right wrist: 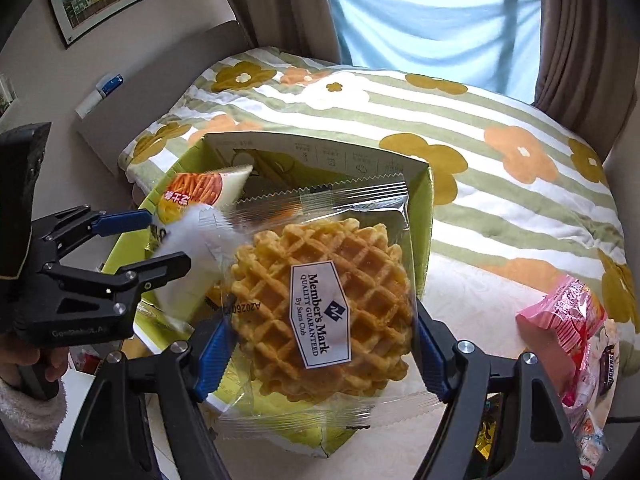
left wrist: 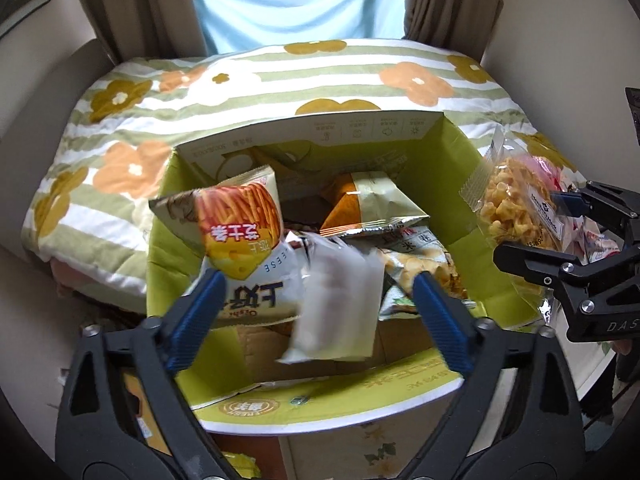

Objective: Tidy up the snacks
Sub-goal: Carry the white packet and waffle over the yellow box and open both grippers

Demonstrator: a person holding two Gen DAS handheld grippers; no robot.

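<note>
**Snacks going into a green cardboard box on a bed**

An open green cardboard box [left wrist: 460, 168] sits on a bed covered by a striped, flowered quilt [left wrist: 248, 92]. This box is the landmark for everything else.

The left claw [left wrist: 320, 312] hangs above the near side of the box with its blue pads spread wide, clamped on nothing. Between the pads, blurred and touching neither, is a small white packet [left wrist: 340, 304] over the box's inside. Inside the box lie several snack bags, among them an orange bag of cheese sticks [left wrist: 236, 224] leaning at the left wall and an olive-and-orange bag [left wrist: 372, 200] toward the back.

The right claw [right wrist: 320, 344] is at the right side of the box, its pads pressed on either edge of a clear-wrapped waffle [right wrist: 320, 308] with a white label, held above the box's right wall. A pink snack bag [right wrist: 560, 316] lies outside the box, to its right.
</note>
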